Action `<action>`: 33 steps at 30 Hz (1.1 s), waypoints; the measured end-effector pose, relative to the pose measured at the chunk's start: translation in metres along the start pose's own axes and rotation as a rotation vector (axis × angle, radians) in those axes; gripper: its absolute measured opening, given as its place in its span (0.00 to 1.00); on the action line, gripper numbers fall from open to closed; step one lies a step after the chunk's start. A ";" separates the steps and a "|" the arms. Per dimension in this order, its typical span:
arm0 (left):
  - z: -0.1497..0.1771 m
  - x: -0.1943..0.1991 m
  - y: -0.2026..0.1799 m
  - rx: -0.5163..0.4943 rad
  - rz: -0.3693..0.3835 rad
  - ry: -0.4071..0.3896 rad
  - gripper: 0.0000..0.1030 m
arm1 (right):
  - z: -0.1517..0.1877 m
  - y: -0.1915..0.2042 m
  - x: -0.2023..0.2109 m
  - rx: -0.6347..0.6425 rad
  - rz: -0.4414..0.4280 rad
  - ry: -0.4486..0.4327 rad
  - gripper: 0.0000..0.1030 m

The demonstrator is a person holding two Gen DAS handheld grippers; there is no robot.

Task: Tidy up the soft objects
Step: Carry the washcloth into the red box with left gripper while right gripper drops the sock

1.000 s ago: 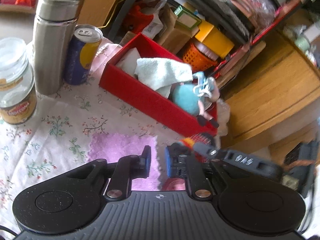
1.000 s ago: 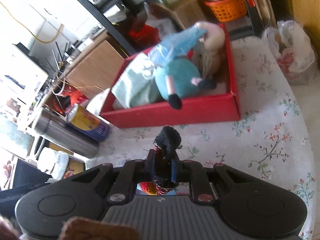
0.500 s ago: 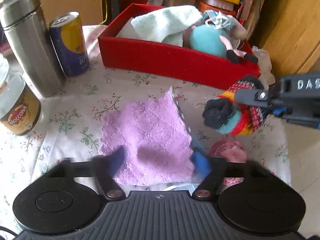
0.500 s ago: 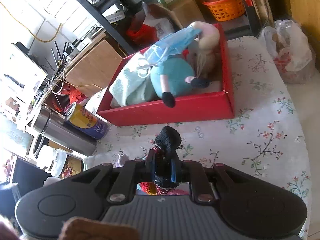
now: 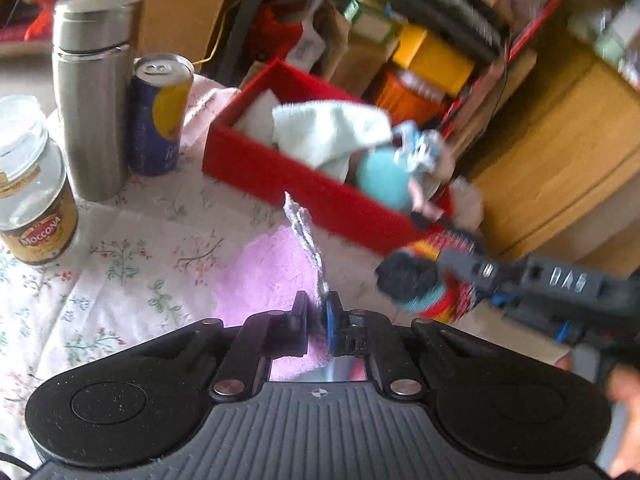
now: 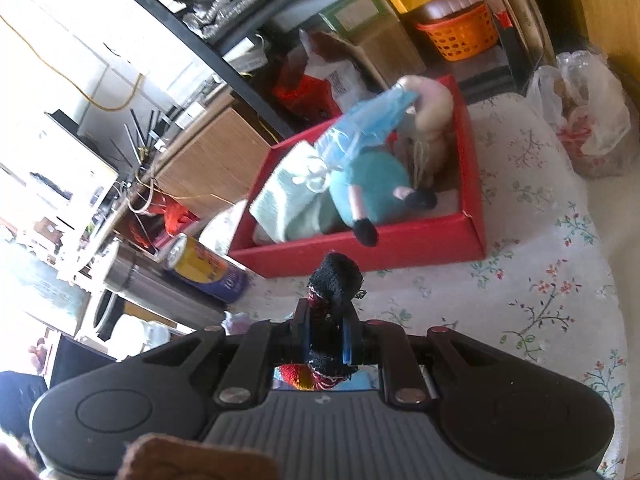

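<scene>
Since the earlier frames, the left gripper [image 5: 316, 312] has gone from fingers spread either side of the pink terry-cloth towel [image 5: 272, 272] to fingers closed on it. A pinched edge of the towel now stands up from between the pads as a thin ridge, while the rest of the cloth lies on the floral-print tablecloth [image 5: 120, 248]. The right gripper [image 6: 326, 332] has kept its hold and has shifted only slightly relative to the box.

Right gripper state: fingers narrow, clamped on the multicoloured striped knitted sock with a black toe [image 6: 334, 280]. The black toe projects forward beyond the fingertips; the striped part hangs below the jaws.

Governing relation: the red rectangular cardboard box [image 6: 400, 240] lies directly ahead of the right fingers, with its near wall just beyond the sock toe. The long axis of the box runs across the right wrist view, roughly square to the fingers. The box already holds a pale green folded cloth [image 6: 284, 204] and a teal plush doll with a blue dress [image 6: 368, 184]; the free floor area is at the right-hand end. In the left wrist view the box [image 5: 280, 184] lies ahead and to the right, beyond the towel.

Assessment: the right gripper is nearer the box and is judged to deliver first; the left load appears to be next.

Pose: both grippers are tilted downward toward the table. The right gripper is raised above the cloth surface; the left gripper is low, close over the towel.
</scene>
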State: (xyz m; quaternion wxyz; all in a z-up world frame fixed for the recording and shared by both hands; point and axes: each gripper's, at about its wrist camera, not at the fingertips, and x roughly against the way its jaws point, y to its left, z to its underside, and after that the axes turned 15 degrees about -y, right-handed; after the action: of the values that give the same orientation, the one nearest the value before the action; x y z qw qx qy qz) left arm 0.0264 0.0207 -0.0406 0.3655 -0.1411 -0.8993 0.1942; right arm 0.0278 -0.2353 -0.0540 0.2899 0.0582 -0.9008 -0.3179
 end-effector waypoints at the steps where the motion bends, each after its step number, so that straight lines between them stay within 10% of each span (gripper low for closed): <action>1: -0.005 -0.001 0.000 0.027 0.017 -0.006 0.04 | -0.001 0.001 0.002 -0.006 -0.007 -0.006 0.00; 10: -0.041 0.025 -0.014 0.112 0.142 -0.132 0.04 | -0.016 0.017 0.014 -0.035 -0.077 -0.065 0.00; 33: -0.120 0.000 -0.042 0.113 0.169 -0.313 0.05 | -0.085 0.037 0.003 -0.099 -0.112 -0.265 0.00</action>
State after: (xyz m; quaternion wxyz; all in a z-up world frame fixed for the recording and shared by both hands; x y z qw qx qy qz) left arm 0.1070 0.0129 0.0572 0.2107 -0.1635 -0.9179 0.2940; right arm 0.0754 -0.2524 0.0234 0.1529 0.0513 -0.9097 -0.3826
